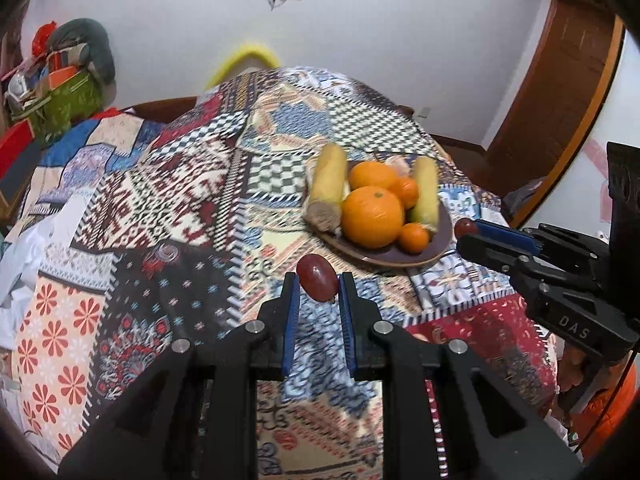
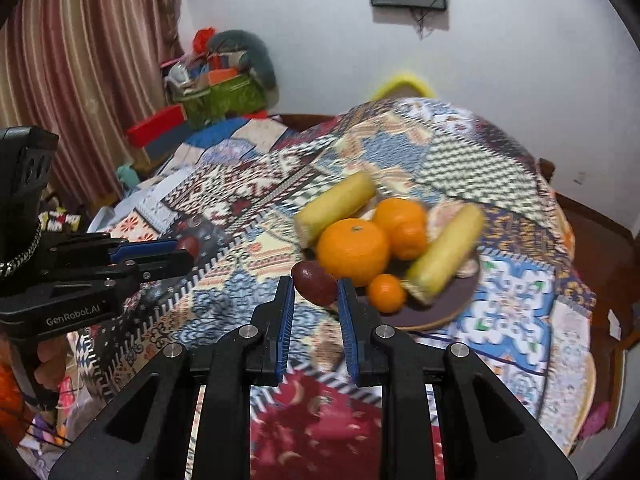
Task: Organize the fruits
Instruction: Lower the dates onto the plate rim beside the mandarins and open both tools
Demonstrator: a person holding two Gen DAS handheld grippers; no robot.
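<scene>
My left gripper (image 1: 318, 280) is shut on a dark red grape (image 1: 318, 283), held above the patterned cloth (image 1: 168, 216). My right gripper (image 2: 316, 284) is shut on a second red grape (image 2: 314, 283). The right gripper (image 1: 466, 229) also shows at the right edge of the left wrist view, its grape (image 1: 464, 226) at its tip. In the right wrist view the left gripper (image 2: 188, 246) comes in from the left with its grape (image 2: 189, 245). Ahead lies a dark plate (image 1: 400, 258) with several oranges (image 1: 373, 216) and two yellow bananas (image 1: 328, 186).
The patterned cloth covers a round table with a wooden rim (image 2: 624, 312). Bags and boxes (image 2: 216, 88) are piled at the far left by a striped curtain (image 2: 80, 64). A white cloth (image 1: 24, 256) lies at the left edge. A door (image 1: 560, 92) stands at the right.
</scene>
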